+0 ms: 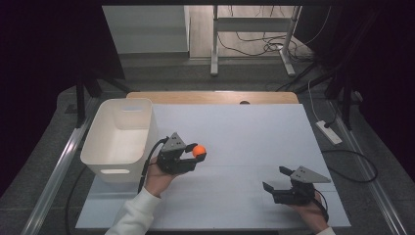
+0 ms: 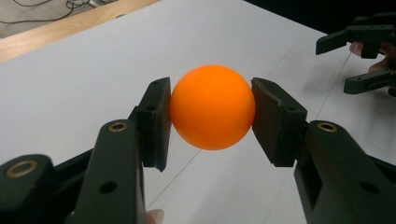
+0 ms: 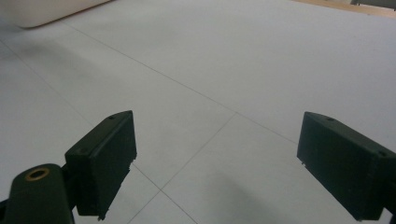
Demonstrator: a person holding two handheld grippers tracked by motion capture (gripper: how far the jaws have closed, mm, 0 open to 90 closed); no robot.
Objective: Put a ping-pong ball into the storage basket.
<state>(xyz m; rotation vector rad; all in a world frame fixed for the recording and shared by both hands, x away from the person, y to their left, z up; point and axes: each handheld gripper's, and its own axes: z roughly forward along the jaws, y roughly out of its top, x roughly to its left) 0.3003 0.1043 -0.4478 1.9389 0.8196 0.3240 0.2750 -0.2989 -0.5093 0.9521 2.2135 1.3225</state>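
Observation:
An orange ball is pinched between the two black pads of my left gripper, which is shut on it a little above the white table sheet, just right of the white bin. My right gripper rests low near the table's front right, jaws wide open with only bare sheet between them. The right gripper also shows far off in the left gripper view, at the upper right.
The white bin stands at the table's left side, its inside looking bare. A wooden table edge runs along the back. A power strip and cables lie on the floor to the right.

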